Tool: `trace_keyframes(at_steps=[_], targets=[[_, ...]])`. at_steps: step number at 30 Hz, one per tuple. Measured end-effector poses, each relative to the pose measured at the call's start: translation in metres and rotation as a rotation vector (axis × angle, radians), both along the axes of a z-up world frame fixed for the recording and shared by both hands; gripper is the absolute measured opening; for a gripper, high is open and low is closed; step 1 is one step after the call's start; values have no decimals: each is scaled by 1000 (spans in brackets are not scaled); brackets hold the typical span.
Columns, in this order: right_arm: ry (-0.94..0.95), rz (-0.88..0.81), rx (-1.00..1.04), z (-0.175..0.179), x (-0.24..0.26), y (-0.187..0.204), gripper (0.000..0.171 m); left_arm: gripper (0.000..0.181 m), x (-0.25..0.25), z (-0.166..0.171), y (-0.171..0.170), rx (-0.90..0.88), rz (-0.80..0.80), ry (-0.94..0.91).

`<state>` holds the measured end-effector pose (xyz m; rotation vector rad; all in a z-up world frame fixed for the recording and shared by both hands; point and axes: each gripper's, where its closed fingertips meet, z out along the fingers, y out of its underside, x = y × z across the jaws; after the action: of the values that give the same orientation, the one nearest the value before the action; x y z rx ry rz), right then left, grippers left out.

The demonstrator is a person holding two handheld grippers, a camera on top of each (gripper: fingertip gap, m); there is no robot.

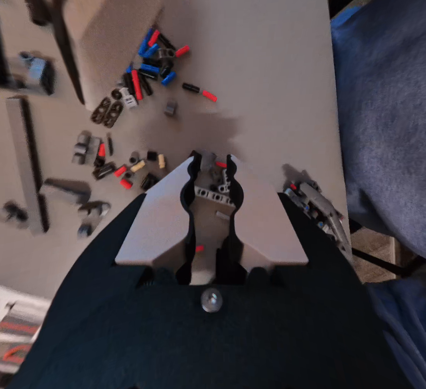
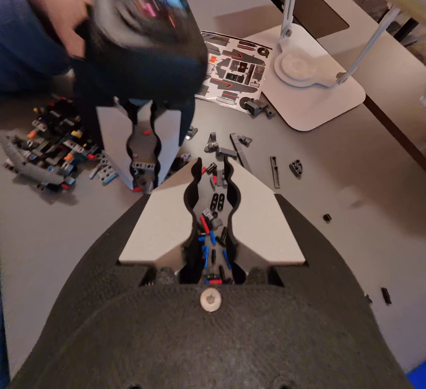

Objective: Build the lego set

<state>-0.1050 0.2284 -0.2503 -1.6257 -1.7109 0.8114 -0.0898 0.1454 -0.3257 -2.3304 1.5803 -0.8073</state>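
Our right gripper hangs part-open and empty over loose pins on the counter. Our left gripper, likewise part-open, holds nothing above grey beams. Farther left, the half-built model is blurred.

Each matte black, fan-shaped gripper body carries a silver round-headed screw at its centre. Two pale grey wedge-shaped fingers have wavy black inner edges. The person wears dark blue clothing.
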Motion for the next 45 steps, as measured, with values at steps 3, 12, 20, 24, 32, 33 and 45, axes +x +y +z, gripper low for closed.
trace_keyframes(at_steps=[3, 12, 20, 24, 32, 33, 45], targets=[[-54, -32, -37, -24, -24, 14, 18, 21, -25, 28, 15, 65, 80, -38], [-191, -146, -91, -83, -66, 47, 17, 17, -104, 93, 49, 253, 324, -131], [-219, -217, -163, -97, -82, 50, 28, 16, -123, 115, 55, 331, 361, -144], [-232, -242, -150, -99, -82, 53, 21, 16, -126, 124, 53, 362, 360, -143], [-223, -241, -143, -101, -76, 54, 14, 16, -126, 137, 47, 396, 355, -155], [-226, -232, -139, -101, -76, 54, 14, 16, -126, 137, 47, 400, 356, -154], [5, -25, 285, -3, -62, 41, 14, 19, -106, 123, 90, 369, 478, -300]])
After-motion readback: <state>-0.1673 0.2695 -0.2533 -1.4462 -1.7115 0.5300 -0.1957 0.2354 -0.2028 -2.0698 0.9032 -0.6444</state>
